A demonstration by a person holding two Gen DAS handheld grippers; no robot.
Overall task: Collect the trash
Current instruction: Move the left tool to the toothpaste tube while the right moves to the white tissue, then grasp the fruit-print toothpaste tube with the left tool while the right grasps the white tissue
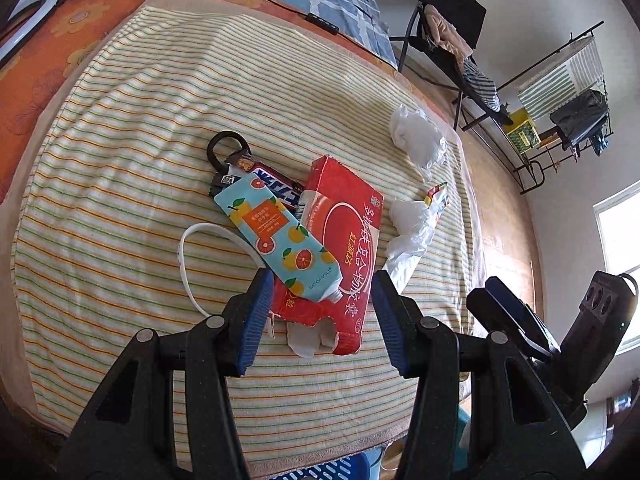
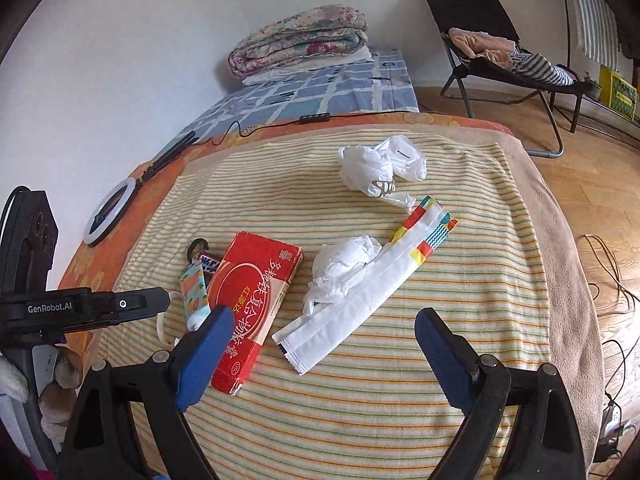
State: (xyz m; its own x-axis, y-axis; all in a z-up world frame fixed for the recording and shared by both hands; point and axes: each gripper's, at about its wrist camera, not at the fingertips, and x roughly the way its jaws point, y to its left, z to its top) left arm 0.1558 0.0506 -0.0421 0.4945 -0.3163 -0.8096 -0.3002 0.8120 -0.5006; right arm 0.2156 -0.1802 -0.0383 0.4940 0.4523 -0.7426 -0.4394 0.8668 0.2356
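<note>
Trash lay scattered over the striped blanket (image 2: 360, 400) on the bed, none of it collected yet as far as I could judge. From where the left gripper (image 1: 320, 316) hung, jaws spread wide and empty, a torn red carton (image 1: 344, 248) sat straight ahead at twelve o'clock, lined up between the pads as if it were the first pick. A citrus-printed tube (image 1: 280, 236) lay slanted across the carton's left edge, and a dark snack wrapper (image 1: 272, 186) was tucked partly beneath both, so lifting the carton would likely drag those along. A black ring (image 1: 224, 148) lay at eleven o'clock and a thin white loop (image 1: 188, 264) at nine.

The right gripper (image 2: 324, 356) was likewise open wide, holding nothing, and faced a flat white wrapper with a colourful end (image 2: 360, 292) at twelve o'clock, with one crumpled tissue (image 2: 344, 260) touching it.

Counting: one carton, one tube, one snack wrapper, one flat wrapper, one tissue wad and one crumpled white bag (image 2: 380, 168) farther off at twelve o'clock, two loops. The split suggested each gripper taking its nearer cluster.
</note>
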